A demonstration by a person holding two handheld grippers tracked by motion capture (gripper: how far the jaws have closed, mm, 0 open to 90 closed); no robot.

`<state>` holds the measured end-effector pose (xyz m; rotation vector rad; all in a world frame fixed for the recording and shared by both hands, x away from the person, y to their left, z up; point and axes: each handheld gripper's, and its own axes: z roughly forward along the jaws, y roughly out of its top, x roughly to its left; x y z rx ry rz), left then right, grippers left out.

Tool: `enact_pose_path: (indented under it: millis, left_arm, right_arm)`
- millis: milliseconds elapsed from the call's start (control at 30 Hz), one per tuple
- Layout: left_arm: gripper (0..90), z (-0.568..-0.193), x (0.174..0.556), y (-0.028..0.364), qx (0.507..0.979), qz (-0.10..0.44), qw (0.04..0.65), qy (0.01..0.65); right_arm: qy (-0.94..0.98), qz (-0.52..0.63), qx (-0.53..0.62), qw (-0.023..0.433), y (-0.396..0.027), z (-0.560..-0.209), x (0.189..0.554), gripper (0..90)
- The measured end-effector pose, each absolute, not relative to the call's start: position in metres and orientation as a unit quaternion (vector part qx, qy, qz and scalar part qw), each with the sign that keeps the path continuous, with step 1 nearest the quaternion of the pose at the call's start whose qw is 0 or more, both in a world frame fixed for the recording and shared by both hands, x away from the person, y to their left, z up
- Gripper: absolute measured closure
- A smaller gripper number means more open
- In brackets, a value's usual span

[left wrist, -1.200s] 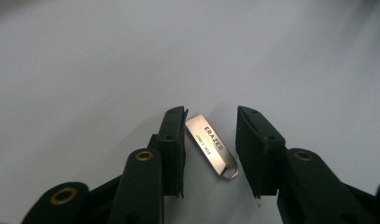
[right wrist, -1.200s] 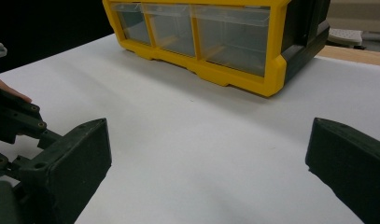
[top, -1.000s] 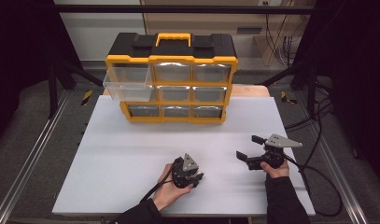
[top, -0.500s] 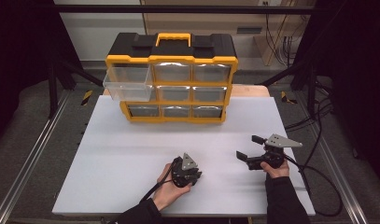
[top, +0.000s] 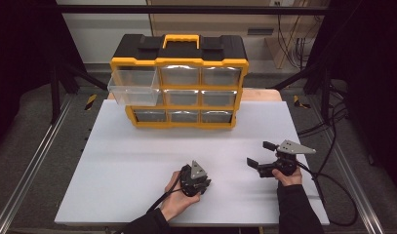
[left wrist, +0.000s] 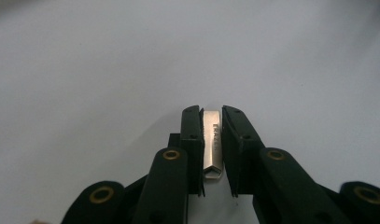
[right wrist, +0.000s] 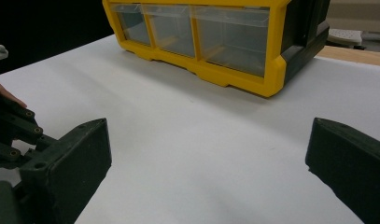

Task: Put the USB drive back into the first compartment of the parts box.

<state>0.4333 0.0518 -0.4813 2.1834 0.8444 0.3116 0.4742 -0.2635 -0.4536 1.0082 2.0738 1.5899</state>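
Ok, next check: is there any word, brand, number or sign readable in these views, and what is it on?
Small metal piece between the jaws of the left gripper: stamped letters along its length, too small and blurred to read for certain.
Yellow and black drawer organizer: no readable label or brand.
Right gripper: no markings visible.

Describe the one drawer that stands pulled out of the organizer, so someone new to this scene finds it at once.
At the far side of the white table stands a yellow and black organizer with three rows of clear drawers. Look to its top row, left end: the open drawer juts toward the person, while its neighbours sit flush in the frame.
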Motion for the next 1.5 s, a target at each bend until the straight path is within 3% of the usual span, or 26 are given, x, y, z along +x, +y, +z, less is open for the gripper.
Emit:
enact_pose_path:
  millis: [1500]
  left_arm:
    - [78.9, -0.455, 0.443, 0.078, 0.841, 0.109, 0.413, 0.332]
  right_arm:
    - [0.734, 0.553, 0.356, 0.17, -0.264, -0.454, 0.474, 1.0]
